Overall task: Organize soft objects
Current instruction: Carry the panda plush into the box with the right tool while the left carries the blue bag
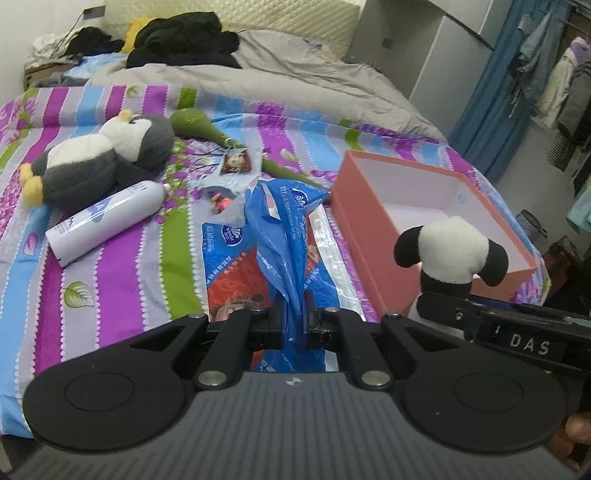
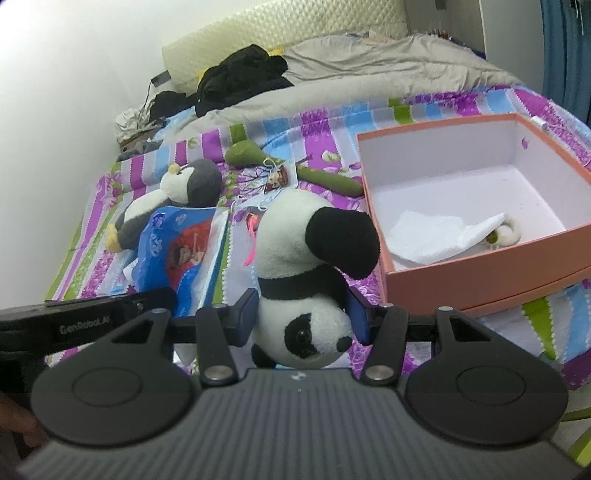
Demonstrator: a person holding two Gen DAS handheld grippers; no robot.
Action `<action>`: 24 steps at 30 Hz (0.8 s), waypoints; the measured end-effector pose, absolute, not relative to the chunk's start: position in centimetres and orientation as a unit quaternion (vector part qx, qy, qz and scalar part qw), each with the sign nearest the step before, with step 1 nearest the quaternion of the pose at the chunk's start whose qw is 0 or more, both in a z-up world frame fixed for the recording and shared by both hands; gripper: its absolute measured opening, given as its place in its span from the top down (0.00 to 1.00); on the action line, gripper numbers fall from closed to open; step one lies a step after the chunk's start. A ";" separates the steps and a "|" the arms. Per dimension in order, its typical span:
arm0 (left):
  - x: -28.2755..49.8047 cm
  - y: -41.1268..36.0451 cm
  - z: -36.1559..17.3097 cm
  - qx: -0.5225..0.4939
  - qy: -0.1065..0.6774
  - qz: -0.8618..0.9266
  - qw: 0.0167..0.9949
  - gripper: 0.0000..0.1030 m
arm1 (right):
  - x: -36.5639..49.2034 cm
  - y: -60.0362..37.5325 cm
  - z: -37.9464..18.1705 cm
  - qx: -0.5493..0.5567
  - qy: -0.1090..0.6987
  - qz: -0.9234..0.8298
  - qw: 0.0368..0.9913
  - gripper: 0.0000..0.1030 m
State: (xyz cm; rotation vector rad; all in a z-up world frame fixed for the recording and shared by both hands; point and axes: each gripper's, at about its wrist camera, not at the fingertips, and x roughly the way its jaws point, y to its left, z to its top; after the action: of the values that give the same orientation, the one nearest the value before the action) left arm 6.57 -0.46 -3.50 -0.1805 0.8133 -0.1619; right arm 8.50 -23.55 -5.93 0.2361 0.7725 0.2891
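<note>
Your right gripper point(image 2: 303, 314) clamps the panda plush point(image 2: 306, 266) near the bed's foot edge; your left gripper point(image 1: 295, 314) pinches the blue tissue pack point(image 1: 284, 236). Next, probably, carry both over the pink box point(image 2: 480, 273) wall and release.

A bed point(image 1: 122, 258) is carrying everything here, its striped sheet point(image 2: 332, 122) running in purple, blue, green and grey bands with flower prints. A grey duvet point(image 1: 295, 77) is lying bunched across the far end, with black clothing point(image 1: 184, 37) sitting heaped on it near the quilted headboard point(image 1: 288, 22). On the sheet, a grey-and-white penguin plush point(image 1: 99, 158) is lying on its back, touching a white bottle point(image 1: 107, 221) that is resting on its side. A green plush point(image 1: 195, 123) (shape unclear) is lying just beyond, beside a small card point(image 1: 236, 160). A pink open box point(image 2: 480, 273) is sitting at the right side.
</note>
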 end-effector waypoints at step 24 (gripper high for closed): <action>8.1 -12.4 -3.2 -0.066 0.407 -0.167 0.896 0.91 | 6.3 -32.5 -6.2 0.114 0.365 0.063 0.922 0.47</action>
State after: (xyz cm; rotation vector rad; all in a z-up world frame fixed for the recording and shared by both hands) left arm 8.08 -12.37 -3.24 -0.1359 0.8439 -0.3461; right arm 6.27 -32.49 -6.17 0.2339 0.7487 0.1295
